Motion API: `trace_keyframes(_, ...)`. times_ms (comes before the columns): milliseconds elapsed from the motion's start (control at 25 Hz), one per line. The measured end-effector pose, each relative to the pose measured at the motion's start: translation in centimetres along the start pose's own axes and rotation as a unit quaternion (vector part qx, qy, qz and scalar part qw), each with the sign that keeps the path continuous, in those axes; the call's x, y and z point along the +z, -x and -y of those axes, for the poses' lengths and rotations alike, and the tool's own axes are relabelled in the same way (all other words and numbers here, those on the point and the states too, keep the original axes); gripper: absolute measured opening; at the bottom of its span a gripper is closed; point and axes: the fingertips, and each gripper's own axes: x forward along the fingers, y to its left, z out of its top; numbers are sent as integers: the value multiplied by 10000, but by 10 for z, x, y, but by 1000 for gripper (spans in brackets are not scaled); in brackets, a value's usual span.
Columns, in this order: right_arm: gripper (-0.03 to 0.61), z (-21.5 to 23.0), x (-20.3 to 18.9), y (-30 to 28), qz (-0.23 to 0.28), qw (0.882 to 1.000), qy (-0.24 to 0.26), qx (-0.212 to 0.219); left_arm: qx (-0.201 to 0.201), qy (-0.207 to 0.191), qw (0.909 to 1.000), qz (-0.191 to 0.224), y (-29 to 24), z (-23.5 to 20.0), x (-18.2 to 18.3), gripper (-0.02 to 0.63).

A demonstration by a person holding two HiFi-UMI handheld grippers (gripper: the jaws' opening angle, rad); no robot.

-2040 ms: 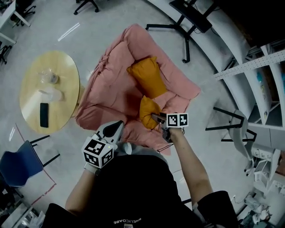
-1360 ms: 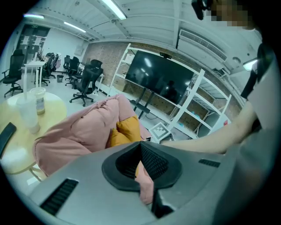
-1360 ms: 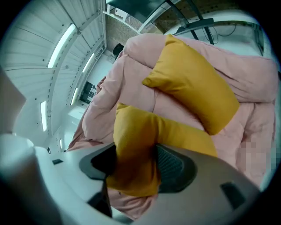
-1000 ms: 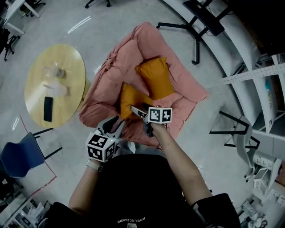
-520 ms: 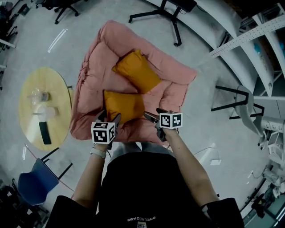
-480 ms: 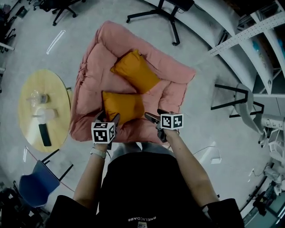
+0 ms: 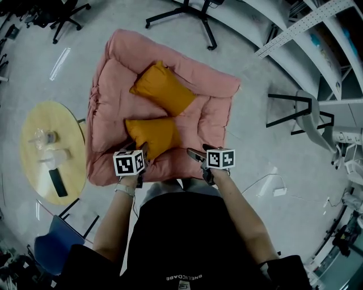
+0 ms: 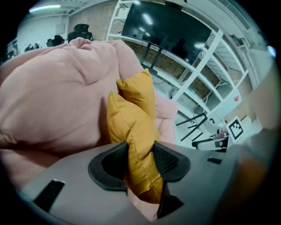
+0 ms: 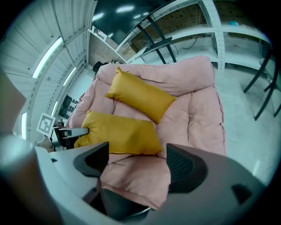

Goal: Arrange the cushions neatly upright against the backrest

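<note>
Two orange cushions lie on the pink padded seat. The far cushion rests near the backrest. The near cushion lies flat toward the front edge. My left gripper has just been closing, and its pads now press on a corner of the near cushion between them; the far cushion stands behind. My right gripper hovers open over the seat's front edge, with nothing between its fingers. In the right gripper view both cushions lie ahead of the right gripper.
A round yellow table with a dark phone and a clear bottle stands to the left. A blue chair is at the lower left. Black stand legs and white shelving lie beyond the seat, a black frame to its right.
The right gripper carried the near cushion leftward, set it flat and let go. The left gripper came down to that cushion's near corner and closed on it.
</note>
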Motion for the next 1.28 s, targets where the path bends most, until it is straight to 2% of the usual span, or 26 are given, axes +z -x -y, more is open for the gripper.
trace_keyframes(80, 393, 0, 0, 2, 76, 9999, -111, -11, -385, 193, 9990, 142, -2, 11, 2, 157)
trace_keyframes(160, 393, 1, 1, 4, 159, 9996, -221, -22, -664, 220, 9972, 256, -3, 24, 6, 140)
trace_keyframes(280, 393, 2, 5, 9, 283, 9989, -361, -39, -955, 67, 9948, 342, -1, 46, 14, 129)
trace_keyframes(440, 393, 6, 7, 11, 385, 9980, -494, -92, -1189, 200, 9919, 390, 4, 64, 23, 127)
trace_keyframes(560, 393, 8, 6, 10, 372, 9976, -567, -113, -1055, -15, 9940, 282, -1, 65, 21, 132)
trace_keyframes(680, 393, 6, 1, 7, 284, 9981, -543, -108, -567, -384, 9976, 140, -8, 47, 9, 135)
trace_keyframes(800, 393, 5, -2, 4, 218, 9985, -497, -112, -232, -3, 9996, 156, -9, 15, -2, 147)
trace_keyframes(880, 393, 5, -2, 2, 191, 9986, -475, -115, -193, 231, 9991, 283, -5, 0, -4, 152)
trace_keyframes(960, 393, 3, -2, 0, 172, 9988, -454, -112, -182, 296, 9984, 444, -2, -5, -2, 150)
trace_keyframes(1120, 393, 0, 1, -1, 149, 9991, -381, -103, 25, -83, 9969, 783, -1, -1, 7, 150)
trace_keyframes(1280, 393, -4, 3, -3, 141, 9993, -339, -97, 16, -516, 9907, 1256, 8, 6, 18, 150)
